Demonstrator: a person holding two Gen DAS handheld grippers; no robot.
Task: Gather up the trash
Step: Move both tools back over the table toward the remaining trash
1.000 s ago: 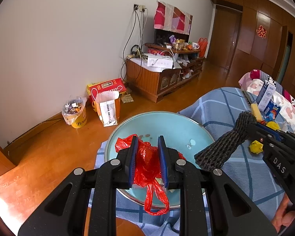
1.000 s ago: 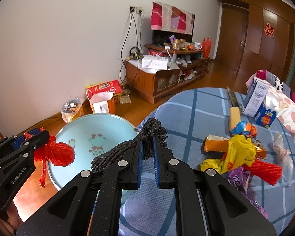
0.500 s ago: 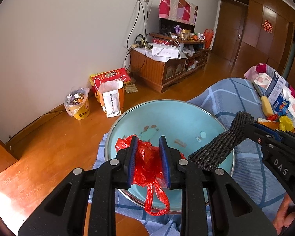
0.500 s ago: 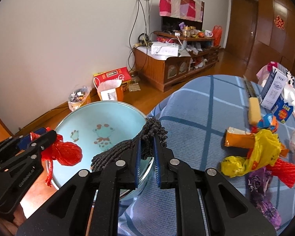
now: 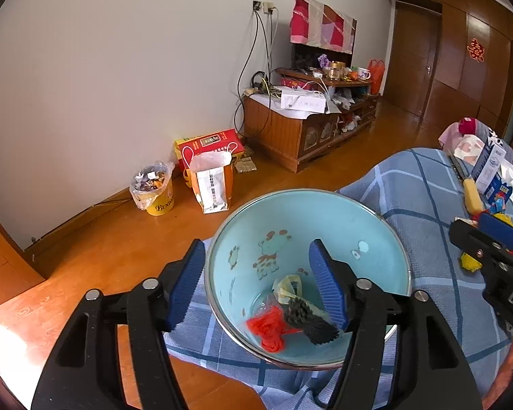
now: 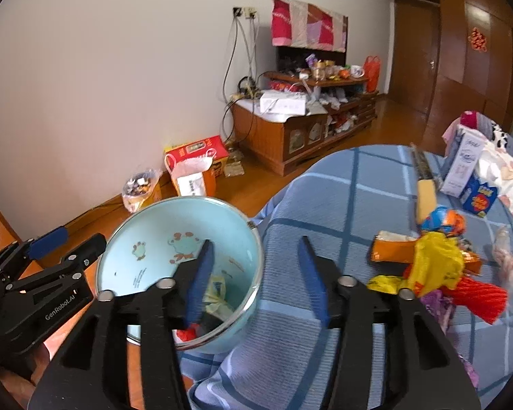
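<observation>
Blue-padded, the left gripper [image 5: 256, 280] hangs spread wide and empty over the enamel basin [image 5: 376, 218]. Red bag [image 5: 268, 329] and black mesh [image 5: 307, 319] lie at the basin's bottom. Beside the basin, the right gripper [image 6: 254, 282] gapes empty too.

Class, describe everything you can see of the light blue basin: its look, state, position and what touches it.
The light blue basin is round and deep, seemingly enamelled metal with a silvery rim and cartoon animal prints inside. It stands upright on the blue checked cloth, at its edge toward the floor. In its bottom lie a red plastic bag, a black mesh sleeve and a pale wrapper. Neither hand-held gripper visibly touches it.
</observation>
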